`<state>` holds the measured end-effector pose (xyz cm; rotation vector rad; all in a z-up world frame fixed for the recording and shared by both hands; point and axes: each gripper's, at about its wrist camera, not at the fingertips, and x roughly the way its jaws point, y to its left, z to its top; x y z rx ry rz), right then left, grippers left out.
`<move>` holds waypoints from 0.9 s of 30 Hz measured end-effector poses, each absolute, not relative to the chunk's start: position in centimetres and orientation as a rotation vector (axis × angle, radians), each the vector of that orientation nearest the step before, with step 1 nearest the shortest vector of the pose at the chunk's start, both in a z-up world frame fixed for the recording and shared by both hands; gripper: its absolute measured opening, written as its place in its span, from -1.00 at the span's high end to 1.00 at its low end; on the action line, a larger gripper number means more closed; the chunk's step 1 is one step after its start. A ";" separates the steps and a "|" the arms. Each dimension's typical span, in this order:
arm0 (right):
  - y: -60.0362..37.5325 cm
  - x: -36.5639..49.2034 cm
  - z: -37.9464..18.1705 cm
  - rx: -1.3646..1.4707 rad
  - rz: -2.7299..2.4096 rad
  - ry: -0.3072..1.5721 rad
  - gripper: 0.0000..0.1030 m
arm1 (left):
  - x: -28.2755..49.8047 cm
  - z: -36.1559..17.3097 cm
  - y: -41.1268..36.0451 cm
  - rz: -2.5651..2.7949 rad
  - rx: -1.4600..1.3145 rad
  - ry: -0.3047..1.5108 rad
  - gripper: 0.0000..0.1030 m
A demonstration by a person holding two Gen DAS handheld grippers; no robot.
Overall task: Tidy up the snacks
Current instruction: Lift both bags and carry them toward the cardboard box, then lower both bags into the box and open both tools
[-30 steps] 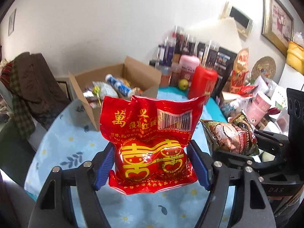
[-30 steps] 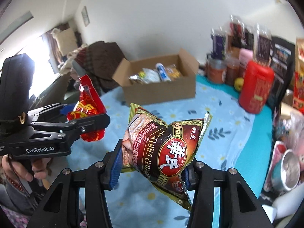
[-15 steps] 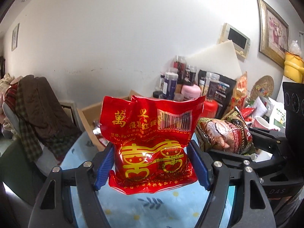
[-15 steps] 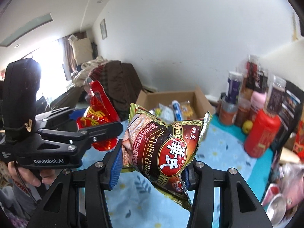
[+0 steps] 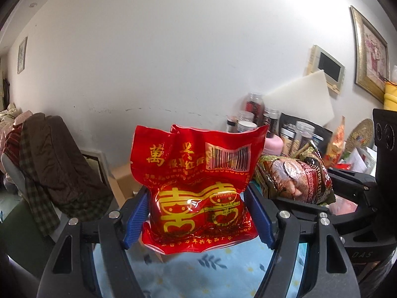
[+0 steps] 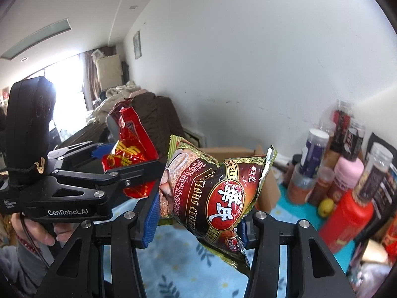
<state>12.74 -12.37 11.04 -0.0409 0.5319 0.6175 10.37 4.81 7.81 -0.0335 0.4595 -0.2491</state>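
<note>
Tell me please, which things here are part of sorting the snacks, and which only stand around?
Part of the job: red snack bag, brown cereal bag, cardboard box.
Standing around: red bottle, jars, dark coat, framed picture.

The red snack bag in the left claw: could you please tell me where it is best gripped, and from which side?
Grip the red snack bag across its bulging lower half, coming at its broad printed face with one pad on each side edge, as the left claw does now. The flat sealed top is thin, crinkled film and gives little to hold.
</note>
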 end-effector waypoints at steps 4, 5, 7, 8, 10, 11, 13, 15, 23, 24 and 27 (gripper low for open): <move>-11.7 15.7 10.9 -0.052 0.618 0.533 0.03 | 13.3 8.2 5.3 -0.229 -0.029 0.451 -0.43; -11.5 16.6 10.8 -0.055 0.615 0.534 0.03 | 13.9 8.2 5.4 -0.225 -0.027 0.449 -0.43; -11.2 18.2 10.5 -0.056 0.614 0.535 0.03 | 15.5 8.1 5.6 -0.215 -0.022 0.446 -0.43; -11.2 18.7 10.3 -0.055 0.615 0.536 0.03 | 16.2 8.1 5.6 -0.213 -0.023 0.445 -0.43; -10.9 20.5 9.9 -0.049 0.618 0.541 0.03 | 17.8 8.0 5.8 -0.215 -0.031 0.445 -0.43; -10.9 21.0 9.8 -0.049 0.618 0.543 0.03 | 18.5 7.9 5.9 -0.217 -0.035 0.445 -0.43; -10.6 22.5 9.4 -0.051 0.616 0.545 0.03 | 20.0 7.5 5.9 -0.217 -0.038 0.445 -0.43; -10.4 23.9 8.9 -0.051 0.611 0.546 0.03 | 21.2 7.1 5.9 -0.207 -0.035 0.446 -0.43; -10.0 28.5 6.0 -0.030 0.608 0.593 0.03 | 26.8 3.6 6.2 -0.156 -0.032 0.519 -0.43; -9.9 29.1 5.5 -0.028 0.611 0.604 0.03 | 27.4 3.2 6.2 -0.152 -0.029 0.532 -0.43; -9.6 30.5 4.4 -0.030 0.620 0.637 0.03 | 28.9 1.9 5.9 -0.156 -0.030 0.571 -0.43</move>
